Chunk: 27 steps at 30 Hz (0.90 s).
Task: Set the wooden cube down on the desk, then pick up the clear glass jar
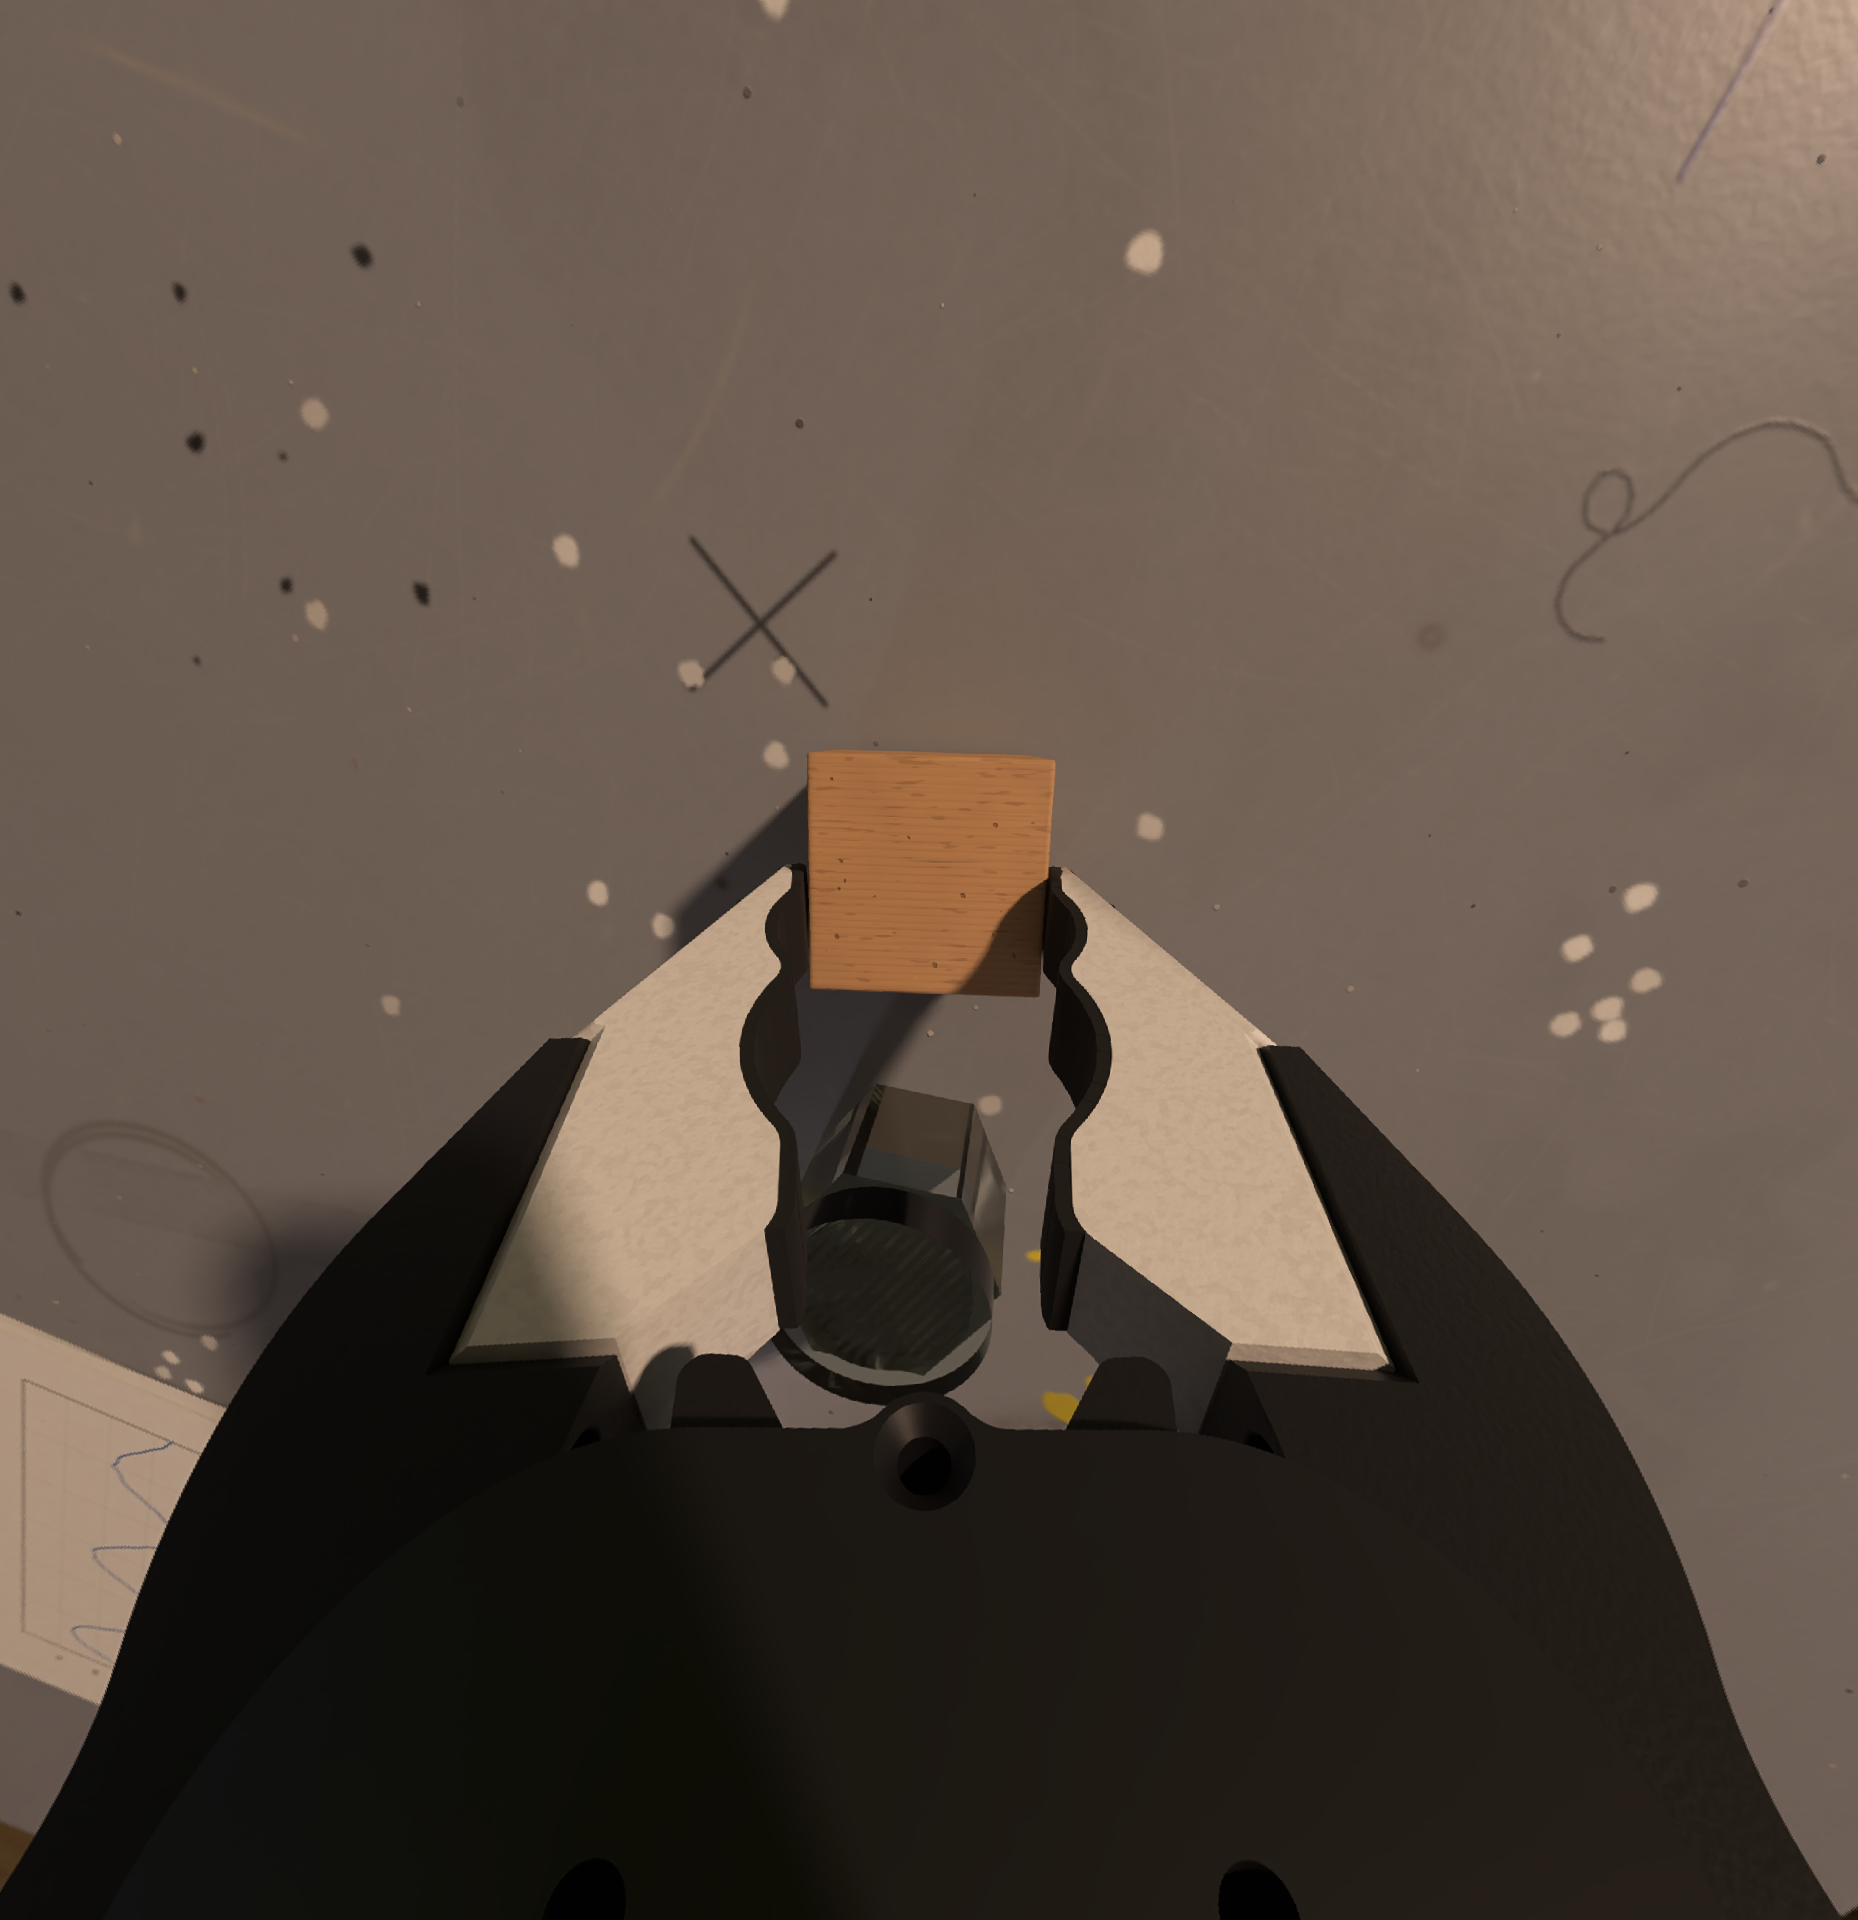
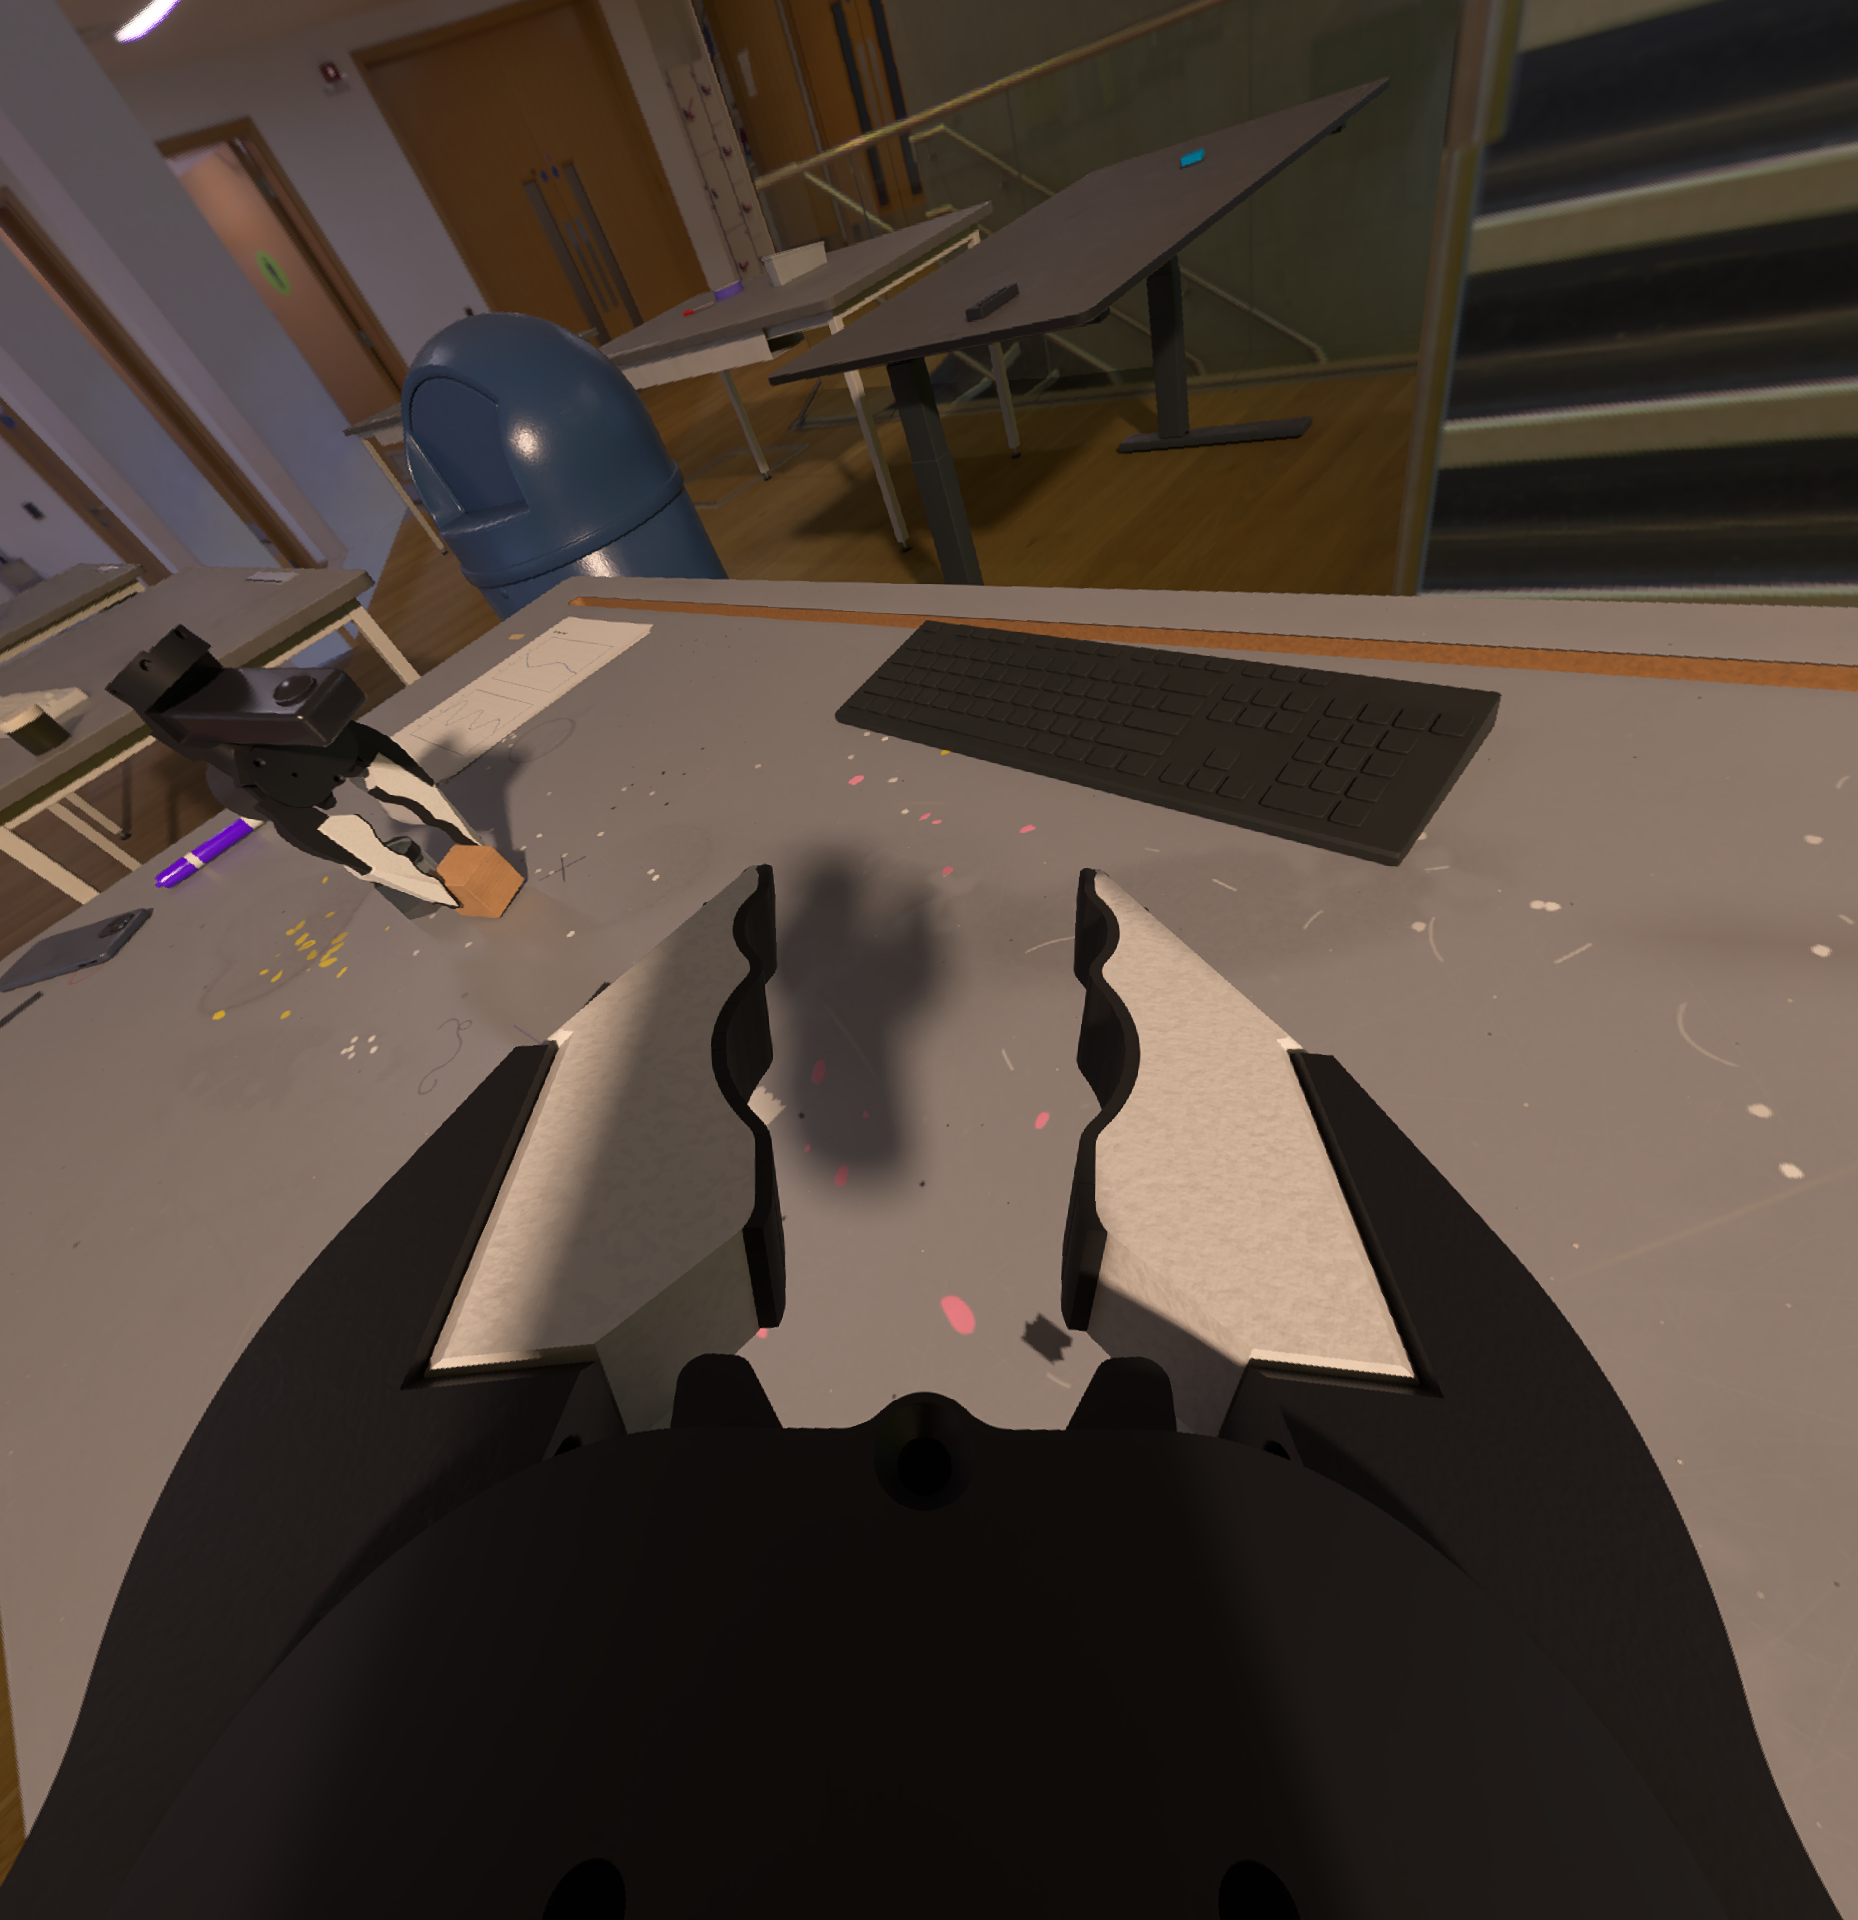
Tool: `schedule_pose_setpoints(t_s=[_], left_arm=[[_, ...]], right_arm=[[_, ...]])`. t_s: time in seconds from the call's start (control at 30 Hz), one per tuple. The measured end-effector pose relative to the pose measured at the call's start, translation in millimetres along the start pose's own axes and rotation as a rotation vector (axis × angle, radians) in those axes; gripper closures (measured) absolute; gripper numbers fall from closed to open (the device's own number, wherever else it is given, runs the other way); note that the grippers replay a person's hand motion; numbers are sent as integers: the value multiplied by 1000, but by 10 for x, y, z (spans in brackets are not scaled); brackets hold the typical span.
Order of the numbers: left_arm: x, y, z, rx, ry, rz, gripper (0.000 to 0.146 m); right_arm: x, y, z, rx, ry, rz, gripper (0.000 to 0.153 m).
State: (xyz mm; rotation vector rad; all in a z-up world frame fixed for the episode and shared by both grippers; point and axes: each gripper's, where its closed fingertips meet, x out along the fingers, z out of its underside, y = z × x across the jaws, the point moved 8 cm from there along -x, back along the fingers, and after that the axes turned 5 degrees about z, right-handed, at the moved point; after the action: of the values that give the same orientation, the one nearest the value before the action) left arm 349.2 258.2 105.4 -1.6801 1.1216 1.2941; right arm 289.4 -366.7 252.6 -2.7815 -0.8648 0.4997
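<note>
My left gripper (image 1: pixel 927 883) is shut on the wooden cube (image 1: pixel 925 868), which sits between its fingertips just over the grey desk (image 1: pixel 1320 520). The right wrist view shows that gripper (image 2: pixel 442 883) at the far left, tilted down, with the cube (image 2: pixel 485 880) at or touching the desk surface. The clear glass jar (image 1: pixel 894 1236) shows between the left fingers, behind the cube and close to the gripper body, apparently lying on the desk. My right gripper (image 2: pixel 925 878) is open and empty, hovering over the middle of the desk (image 2: pixel 1527 1039).
A black keyboard (image 2: pixel 1164 738) lies at the far right of the desk. A sheet of paper (image 2: pixel 530 686) lies beyond the left gripper and also shows in the left wrist view (image 1: pixel 63 1507). A purple marker (image 2: pixel 203 847) and a dark phone (image 2: pixel 73 945) lie near the left edge. A blue bin (image 2: pixel 551 457) stands behind the desk.
</note>
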Motion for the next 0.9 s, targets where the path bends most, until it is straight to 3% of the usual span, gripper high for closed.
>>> schedule_pose_setpoints(t_s=[0.3, 0.47, 0.57, 0.7, 0.8, 0.9], left_arm=[[-5, -5, 1, -38, -12, 11, 101], [-105, -42, 22, -131, -26, 52, 101], [-303, -36, 40, -122, 41, -15, 101], [-807, 78, 30, -128, 97, -211, 101], [-1199, 313, -142, -35, 214, -283, 101], [-1376, 594, -610, 173, 287, -252, 101]], right_arm=[[-4, -1, 33, 10, -20, -9, 95], [26, 2, 57, 14, -37, -19, 95], [19, 5, 60, 14, -41, -20, 95], [-48, 10, 41, 3, -36, -7, 95], [-116, 9, 5, 4, -9, -9, 95], [-144, 4, -24, 11, 14, -28, 96]])
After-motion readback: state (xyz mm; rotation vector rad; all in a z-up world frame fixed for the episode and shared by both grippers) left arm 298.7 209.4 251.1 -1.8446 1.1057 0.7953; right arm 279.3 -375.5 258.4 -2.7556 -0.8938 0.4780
